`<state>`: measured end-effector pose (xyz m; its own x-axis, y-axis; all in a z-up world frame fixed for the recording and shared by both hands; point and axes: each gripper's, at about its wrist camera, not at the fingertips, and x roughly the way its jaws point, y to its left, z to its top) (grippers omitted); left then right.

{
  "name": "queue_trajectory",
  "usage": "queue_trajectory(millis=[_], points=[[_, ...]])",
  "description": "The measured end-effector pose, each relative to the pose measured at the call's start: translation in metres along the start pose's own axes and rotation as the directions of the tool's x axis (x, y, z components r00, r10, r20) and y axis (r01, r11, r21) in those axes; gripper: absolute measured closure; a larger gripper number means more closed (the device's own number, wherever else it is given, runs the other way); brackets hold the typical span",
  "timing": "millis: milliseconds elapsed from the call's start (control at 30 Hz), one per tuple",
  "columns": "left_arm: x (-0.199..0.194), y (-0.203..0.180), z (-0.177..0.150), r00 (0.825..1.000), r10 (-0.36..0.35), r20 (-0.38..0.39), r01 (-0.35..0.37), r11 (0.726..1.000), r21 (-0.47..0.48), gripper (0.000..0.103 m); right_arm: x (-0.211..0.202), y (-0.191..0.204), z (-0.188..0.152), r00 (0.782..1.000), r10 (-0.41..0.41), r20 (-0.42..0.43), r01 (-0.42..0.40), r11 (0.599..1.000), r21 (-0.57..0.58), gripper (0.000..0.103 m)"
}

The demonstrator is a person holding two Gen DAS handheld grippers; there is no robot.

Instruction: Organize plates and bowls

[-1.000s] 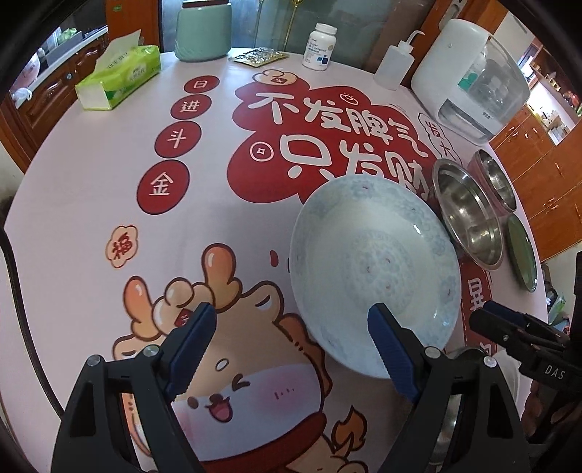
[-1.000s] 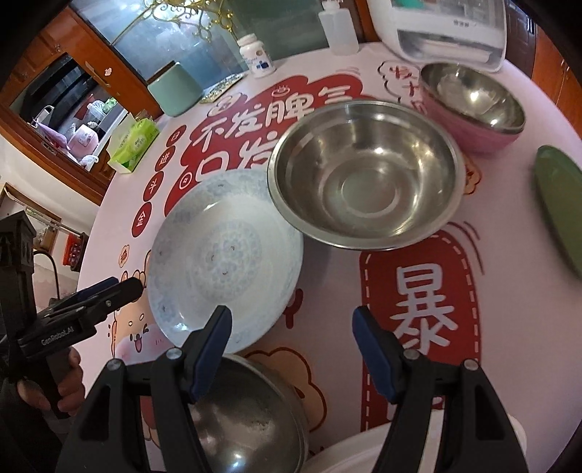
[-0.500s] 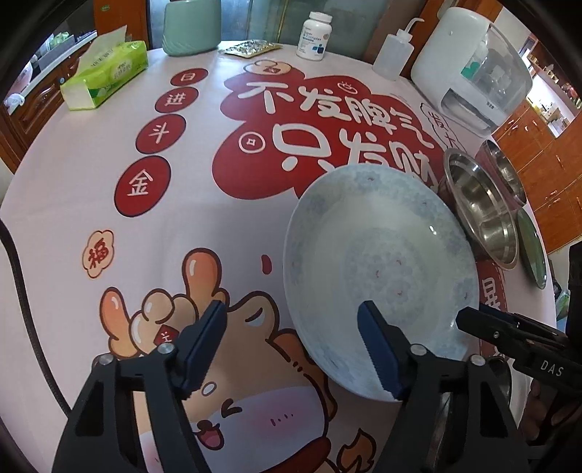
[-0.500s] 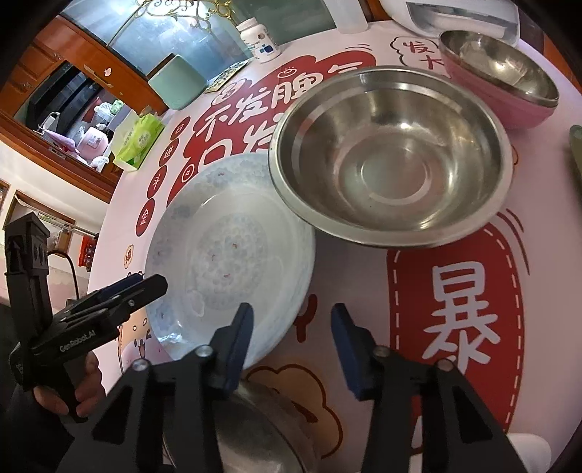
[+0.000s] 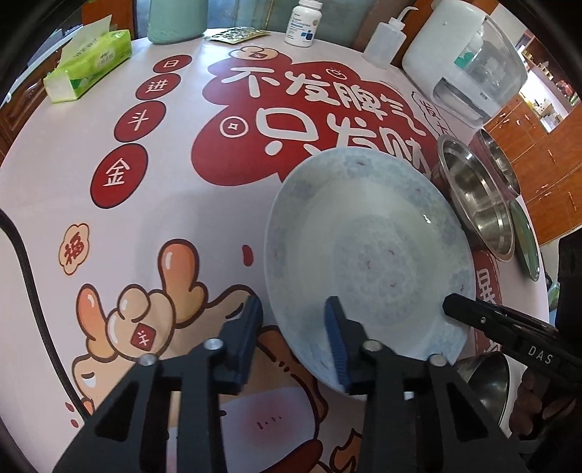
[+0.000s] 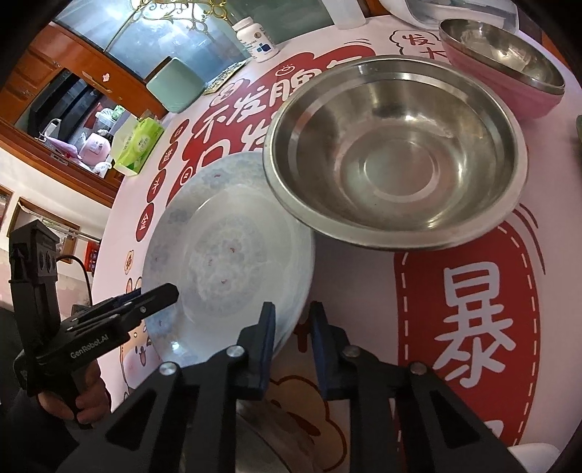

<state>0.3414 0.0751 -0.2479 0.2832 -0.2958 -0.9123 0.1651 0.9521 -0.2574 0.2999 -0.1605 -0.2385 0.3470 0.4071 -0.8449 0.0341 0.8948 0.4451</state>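
A pale blue patterned plate [image 5: 367,251] lies on the printed tablecloth, its far edge against a large steel bowl [image 6: 396,163]. My left gripper [image 5: 293,327] straddles the plate's near left rim, one finger outside and one over the inside. Its jaws are closing, and a thin gap still shows at the rim. My right gripper [image 6: 291,324] is closing on the opposite rim of the plate [image 6: 232,254], its pads tight on the edge. Each gripper appears in the other's view: the right one [image 5: 454,305] and the left one [image 6: 167,293], each held by a hand.
A pink bowl with a steel lining [image 6: 509,65] and a green plate [image 5: 525,240] sit beyond the large bowl. A small steel bowl [image 5: 487,382] lies by the near edge. At the table's far side stand a tissue box [image 5: 91,62], a pill bottle [image 5: 303,22], a squeeze bottle [image 5: 382,43] and a white appliance [image 5: 462,62].
Both grippers have sunk toward the plate. Their jaws have narrowed from wide open to close around opposite sides of its rim. The plate and bowls have stayed in place.
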Motion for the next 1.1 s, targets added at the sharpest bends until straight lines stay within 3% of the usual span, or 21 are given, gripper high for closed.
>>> queue_trajectory(millis=[67, 1100], points=[[0.0014, -0.0022, -0.0001, 1.000, -0.007, -0.002, 0.007, 1.000, 0.002, 0.082, 0.0016, 0.0013, 0.0008, 1.000, 0.000, 0.001, 0.000, 1.000, -0.006, 0.088], [-0.0025, -0.0065, -0.0021, 0.999, 0.021, 0.026, -0.023, 0.998, 0.062, 0.083, 0.0033, 0.0062, 0.0025, 1.000, -0.003, -0.018, 0.002, 0.999, -0.048, 0.089]])
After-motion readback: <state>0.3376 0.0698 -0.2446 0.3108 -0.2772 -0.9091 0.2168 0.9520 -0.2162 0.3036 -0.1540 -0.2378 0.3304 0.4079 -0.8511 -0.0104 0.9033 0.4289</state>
